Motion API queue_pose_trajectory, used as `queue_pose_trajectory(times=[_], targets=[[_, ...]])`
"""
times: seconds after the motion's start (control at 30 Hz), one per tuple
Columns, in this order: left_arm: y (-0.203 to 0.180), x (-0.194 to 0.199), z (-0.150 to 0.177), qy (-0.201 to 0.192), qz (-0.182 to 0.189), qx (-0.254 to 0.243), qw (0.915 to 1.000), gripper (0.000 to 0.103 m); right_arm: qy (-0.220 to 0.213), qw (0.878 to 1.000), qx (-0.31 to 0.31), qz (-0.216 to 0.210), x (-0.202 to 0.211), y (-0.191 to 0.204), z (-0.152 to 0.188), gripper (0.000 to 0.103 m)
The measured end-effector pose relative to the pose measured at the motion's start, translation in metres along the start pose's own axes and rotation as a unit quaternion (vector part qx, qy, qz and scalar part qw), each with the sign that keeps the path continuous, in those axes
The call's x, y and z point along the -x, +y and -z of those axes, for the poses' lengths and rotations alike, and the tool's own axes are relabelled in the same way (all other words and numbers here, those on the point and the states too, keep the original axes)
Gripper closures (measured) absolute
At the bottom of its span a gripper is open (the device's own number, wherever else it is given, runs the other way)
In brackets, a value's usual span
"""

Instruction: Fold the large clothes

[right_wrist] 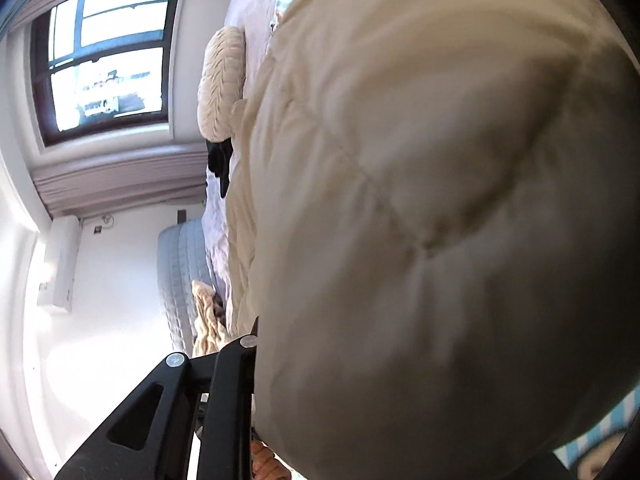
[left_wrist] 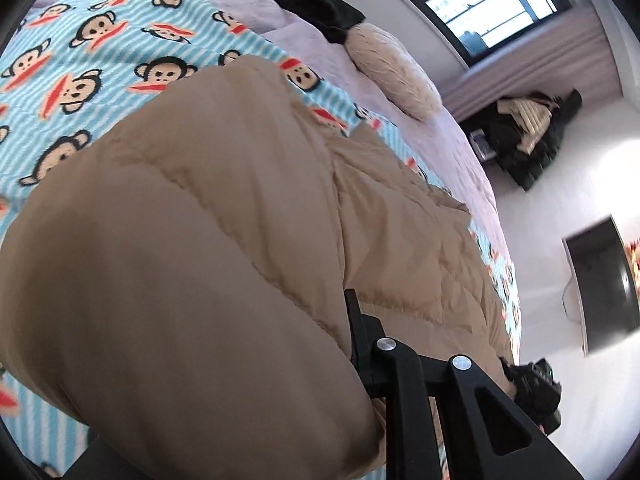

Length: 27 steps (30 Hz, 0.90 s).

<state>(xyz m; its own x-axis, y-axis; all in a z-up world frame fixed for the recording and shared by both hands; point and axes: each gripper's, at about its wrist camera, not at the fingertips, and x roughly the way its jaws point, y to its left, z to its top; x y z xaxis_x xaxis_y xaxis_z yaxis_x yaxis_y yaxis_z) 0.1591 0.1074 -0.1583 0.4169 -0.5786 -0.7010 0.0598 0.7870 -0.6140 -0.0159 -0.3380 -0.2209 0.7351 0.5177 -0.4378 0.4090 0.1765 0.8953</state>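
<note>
Left wrist | tan puffer coat (left_wrist: 208,216) lengthwise along bed (left_wrist: 360,72) | both hand-held grippers pinch it

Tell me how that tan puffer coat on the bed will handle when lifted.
The tan puffer coat looks floppy: it bulges and drapes over the left gripper. Probably light for its bulk, given the puffy quilting. The smooth shell may slip.

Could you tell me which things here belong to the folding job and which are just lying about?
Part of the job:
- tan puffer coat
- left gripper, shut on the coat
- right gripper, shut on the coat
- monkey blanket under the coat

Just lying about:
- cream pillow
- dark garment on the bed
- clothes pile on the floor
- television
</note>
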Motion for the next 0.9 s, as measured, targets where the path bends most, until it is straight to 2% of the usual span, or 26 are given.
queue_pose_trajectory(times=[0.17, 0.3, 0.5, 0.57, 0.63, 0.73, 0.9], targets=[[0.009, 0.046, 0.045, 0.026, 0.004, -0.019, 0.9995, 0.082, 0.005, 1.000, -0.009, 0.016, 0.025, -0.009, 0.045, 0.080], [0.018, 0.077, 0.082, 0.061, 0.005, -0.032, 0.9976, 0.082, 0.008, 0.999, -0.025, 0.029, 0.047, -0.019, 0.084, 0.080], [0.042, 0.105, 0.137, 0.109, -0.011, -0.017, 0.9939, 0.082, 0.019, 0.997, -0.047, 0.057, 0.069, -0.041, 0.136, 0.079], [0.049, 0.104, 0.153, 0.119, -0.029, -0.010, 0.9924, 0.081, 0.024, 0.995, -0.061, 0.069, 0.066, -0.051, 0.139, 0.074], [0.056, 0.102, 0.160, 0.126, -0.048, 0.006, 0.9909, 0.077, 0.032, 0.992, -0.077, 0.091, 0.064, -0.054, 0.138, 0.063], [0.054, 0.116, 0.165, 0.127, -0.076, 0.006, 0.9889, 0.073, 0.051, 0.989, -0.066, 0.125, 0.072, -0.040, 0.134, 0.054], [0.039, 0.167, 0.163, 0.121, -0.133, -0.039, 0.9830, 0.073, 0.075, 0.975, 0.005, 0.210, 0.100, -0.003, 0.136, 0.053]])
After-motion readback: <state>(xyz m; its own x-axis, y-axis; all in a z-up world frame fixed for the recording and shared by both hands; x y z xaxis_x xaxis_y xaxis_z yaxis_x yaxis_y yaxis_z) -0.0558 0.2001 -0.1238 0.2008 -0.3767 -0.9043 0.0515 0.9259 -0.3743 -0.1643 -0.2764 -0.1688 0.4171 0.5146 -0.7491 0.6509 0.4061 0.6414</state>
